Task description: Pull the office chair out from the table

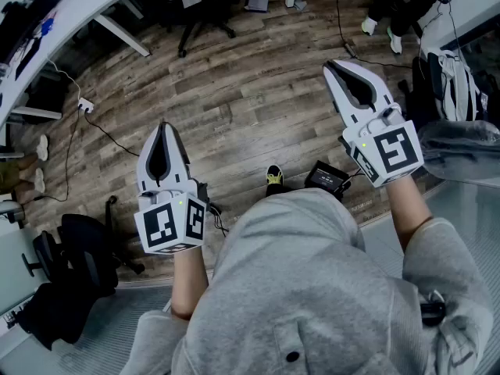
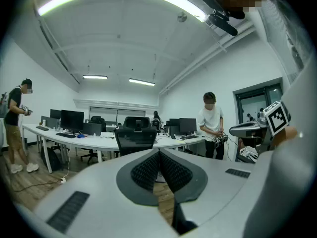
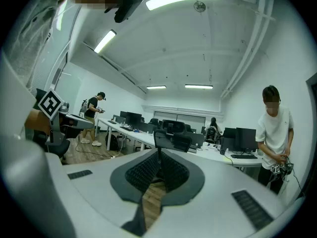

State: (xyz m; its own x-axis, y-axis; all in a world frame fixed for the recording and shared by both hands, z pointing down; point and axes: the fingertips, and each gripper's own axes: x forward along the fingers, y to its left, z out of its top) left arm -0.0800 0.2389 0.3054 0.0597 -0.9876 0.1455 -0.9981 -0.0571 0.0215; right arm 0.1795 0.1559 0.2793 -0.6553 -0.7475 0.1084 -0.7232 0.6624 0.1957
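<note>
My left gripper (image 1: 163, 128) and right gripper (image 1: 329, 69) had jaws together, empty, far from the office chair (image 2: 135, 137). Arriving closed, I judged, they might only push it against the surface (image 2: 74, 139).

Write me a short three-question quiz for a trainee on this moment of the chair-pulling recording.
1. True or false: the left gripper is gripping the office chair.
2. Pick one. The jaws of the right gripper are: A) wide open; B) shut with nothing between them; C) shut on a cable.
3. Short answer: in the head view, what surface lies below both grippers?

Key
1. False. Its jaws are shut on nothing, and the chair stands ahead at the white table.
2. B.
3. The wooden floor.
</note>
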